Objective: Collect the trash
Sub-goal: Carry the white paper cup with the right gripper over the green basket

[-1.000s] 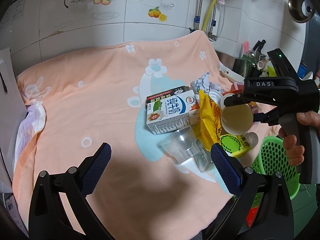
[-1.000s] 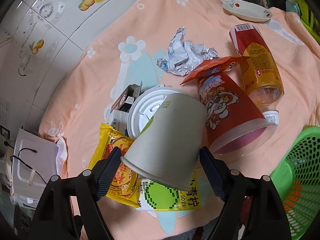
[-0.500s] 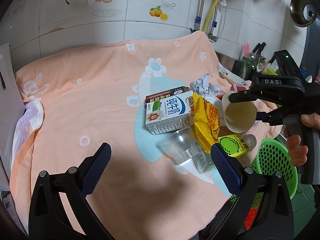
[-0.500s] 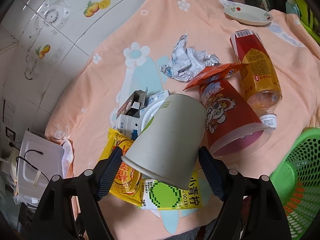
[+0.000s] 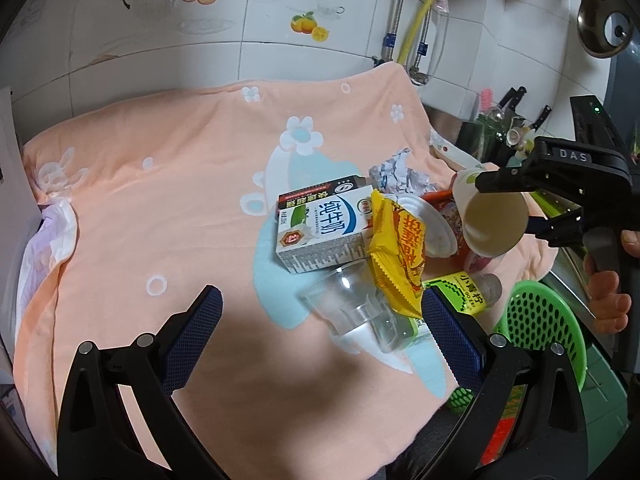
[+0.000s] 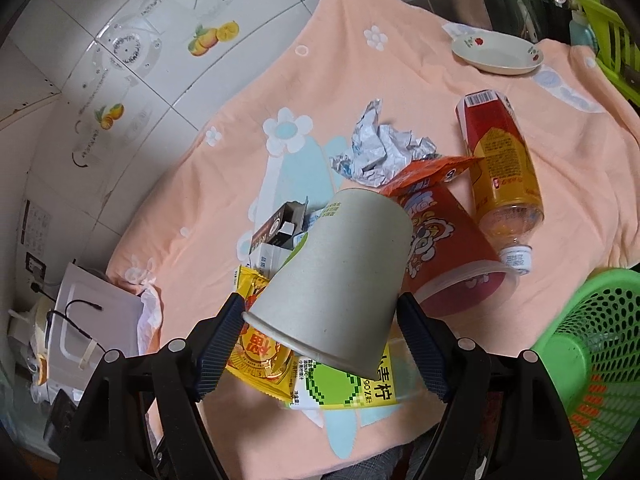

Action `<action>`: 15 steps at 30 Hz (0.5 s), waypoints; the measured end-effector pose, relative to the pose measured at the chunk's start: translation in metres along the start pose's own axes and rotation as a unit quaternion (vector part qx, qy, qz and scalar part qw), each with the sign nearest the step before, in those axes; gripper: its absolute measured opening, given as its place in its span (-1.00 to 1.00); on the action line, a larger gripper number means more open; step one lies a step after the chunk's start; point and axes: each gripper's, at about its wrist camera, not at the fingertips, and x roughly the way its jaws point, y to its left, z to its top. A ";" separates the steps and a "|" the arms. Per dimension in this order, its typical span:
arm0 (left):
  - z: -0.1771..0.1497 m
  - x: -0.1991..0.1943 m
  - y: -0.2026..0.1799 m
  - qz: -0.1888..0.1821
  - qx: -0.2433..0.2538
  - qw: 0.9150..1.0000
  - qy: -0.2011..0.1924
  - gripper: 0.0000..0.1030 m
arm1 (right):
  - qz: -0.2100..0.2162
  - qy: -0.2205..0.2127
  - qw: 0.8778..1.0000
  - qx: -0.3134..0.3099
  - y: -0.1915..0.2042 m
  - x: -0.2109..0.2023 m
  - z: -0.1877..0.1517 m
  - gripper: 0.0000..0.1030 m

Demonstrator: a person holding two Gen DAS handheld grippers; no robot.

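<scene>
My right gripper (image 6: 320,344) is shut on a pale paper cup (image 6: 336,280), held tilted above the trash pile; the left wrist view shows that cup (image 5: 494,220) mouth-on between the black fingers. Under it lie a red printed cup (image 6: 448,256), a yellow snack bag (image 6: 256,356), a green-labelled bottle (image 6: 352,392), crumpled foil (image 6: 380,148) and a red-yellow bottle (image 6: 500,164). My left gripper (image 5: 320,328) hovers open near the front edge, with a clear plastic cup (image 5: 352,304) lying beyond its fingers. A milk carton (image 5: 320,232) lies behind that cup.
A green mesh basket (image 6: 600,360) hangs off the table's right front corner. A peach cloth (image 5: 160,200) covers the table. A small plate (image 6: 496,52) sits at the back right. Tiled wall behind, a white appliance (image 6: 92,320) at the left.
The right gripper has lifted the paper cup up off the pile; more of the trash beneath it shows. The left gripper has stayed put.
</scene>
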 end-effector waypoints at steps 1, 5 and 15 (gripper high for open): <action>0.000 0.000 -0.001 0.000 0.002 1.000 0.000 0.90 | 0.001 -0.001 1.000 -0.001 0.000 -0.003 0.000 0.45; 0.003 0.000 -0.003 -0.001 0.003 1.000 -0.002 0.90 | 0.002 -0.008 1.000 -0.006 -0.001 -0.011 -0.002 0.45; 0.008 0.005 -0.005 -0.006 0.000 1.000 0.002 0.90 | 0.005 -0.027 0.999 -0.016 -0.010 -0.040 -0.011 0.45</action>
